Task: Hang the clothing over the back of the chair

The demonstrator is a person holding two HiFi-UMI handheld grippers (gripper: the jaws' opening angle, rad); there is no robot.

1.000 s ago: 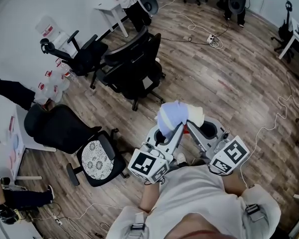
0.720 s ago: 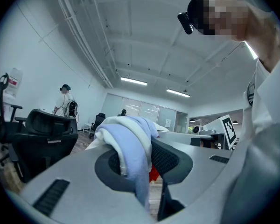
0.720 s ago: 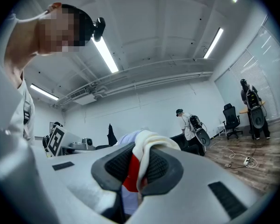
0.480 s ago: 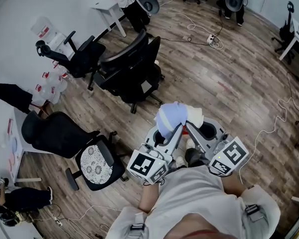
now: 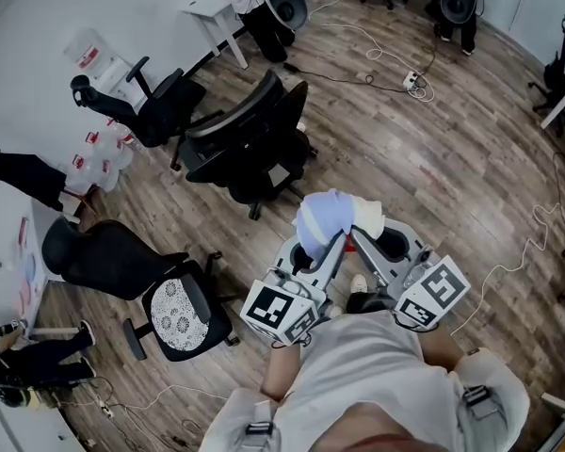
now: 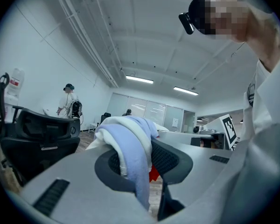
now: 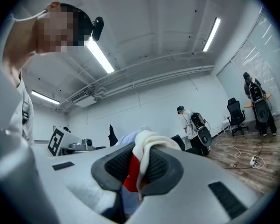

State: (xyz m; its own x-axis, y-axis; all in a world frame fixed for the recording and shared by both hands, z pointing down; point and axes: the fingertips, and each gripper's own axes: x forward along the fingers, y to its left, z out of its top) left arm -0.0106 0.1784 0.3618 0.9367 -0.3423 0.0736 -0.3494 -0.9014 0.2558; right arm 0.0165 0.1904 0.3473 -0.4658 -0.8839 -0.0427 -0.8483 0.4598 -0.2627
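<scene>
Clothing, pale blue-and-white bundle: clamped in the left gripper and the right gripper (each pinched on fabric), carried well apart from the black office chair at eleven o'clock; hanging over its back judged not yet begun.

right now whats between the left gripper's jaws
Bunched pale blue and white clothing, pinched there, with a red patch behind it. The jaws cover how the rest hangs.

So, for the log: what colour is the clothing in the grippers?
Clothing: light blue and white, best in the left gripper view.
</scene>
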